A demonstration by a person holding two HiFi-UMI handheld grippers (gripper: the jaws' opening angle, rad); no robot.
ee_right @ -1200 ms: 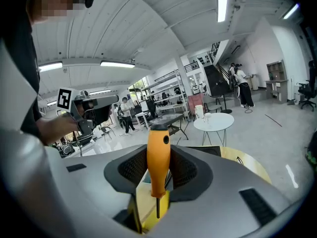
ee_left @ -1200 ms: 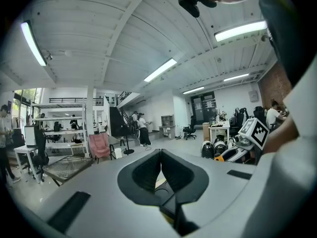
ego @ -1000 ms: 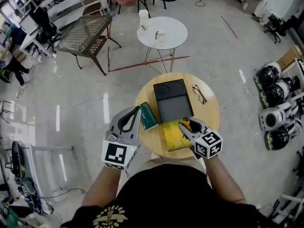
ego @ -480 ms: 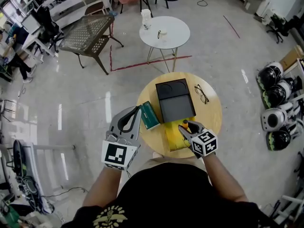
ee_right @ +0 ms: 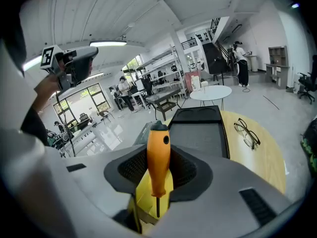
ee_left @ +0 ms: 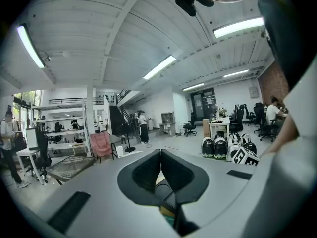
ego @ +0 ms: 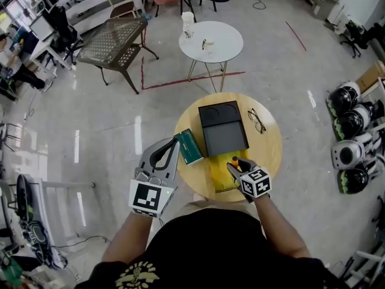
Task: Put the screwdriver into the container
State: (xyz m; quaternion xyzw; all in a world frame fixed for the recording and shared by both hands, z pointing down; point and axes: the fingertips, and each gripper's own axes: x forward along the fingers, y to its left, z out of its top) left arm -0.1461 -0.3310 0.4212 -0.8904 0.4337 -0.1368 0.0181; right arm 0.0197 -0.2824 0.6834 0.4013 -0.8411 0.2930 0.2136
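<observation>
Fingers of right gripper grip one orange screwdriver; left gripper fingers touching, empty; one black container.

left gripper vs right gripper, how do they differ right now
The left gripper has its jaws closed together with nothing between them; the right gripper is clamped on the orange-handled screwdriver, handle up, shaft down. The left gripper sits at the left edge of the round table by the green box; the right gripper is above the yellow box. Both carry a marker cube.
</observation>
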